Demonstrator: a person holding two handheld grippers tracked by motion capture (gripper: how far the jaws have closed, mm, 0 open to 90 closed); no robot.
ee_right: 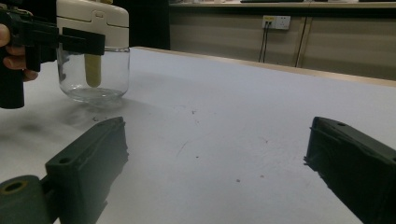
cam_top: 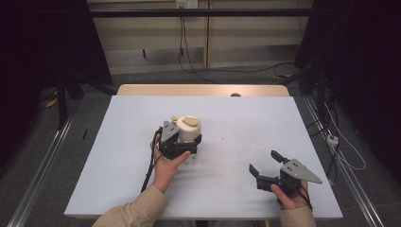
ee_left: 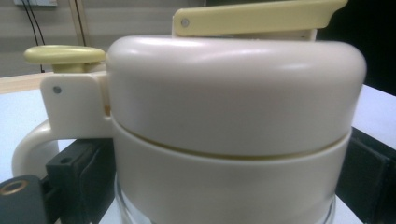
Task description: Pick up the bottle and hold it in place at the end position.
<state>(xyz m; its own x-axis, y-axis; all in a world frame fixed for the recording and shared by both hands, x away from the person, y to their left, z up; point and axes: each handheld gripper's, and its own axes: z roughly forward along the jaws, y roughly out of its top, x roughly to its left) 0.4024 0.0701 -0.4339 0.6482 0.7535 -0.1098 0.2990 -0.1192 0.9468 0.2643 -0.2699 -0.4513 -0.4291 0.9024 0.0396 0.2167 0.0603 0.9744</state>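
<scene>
- Nearest, at the lower right of the high view, the right gripper (cam_top: 265,165) rests low over the table (cam_top: 118,179) with its jaws spread wide and nothing between them; the right gripper view has bare tabletop in the gap.
- Left of centre in the high view, the left gripper (cam_top: 188,145) is closed around the jar (cam_top: 189,130), its jaws clamping the cream band just below the lid (ee_left: 233,93); in the left gripper view a black jaw sits tight on each side.
- The jar stands upright on the table, a little left of the middle; its clear glass base (ee_right: 93,77) shows at the upper left of the right gripper view.
- On top lies a pale yellow lever (ee_left: 254,16), with a yellow button (ee_left: 63,54) at the hinge side.
- Doing it well, I'd judge: keep the left grip level and firm so the glass doesn't skid, and bring the free right gripper up from the side to work the lever, not shove the jar.
</scene>
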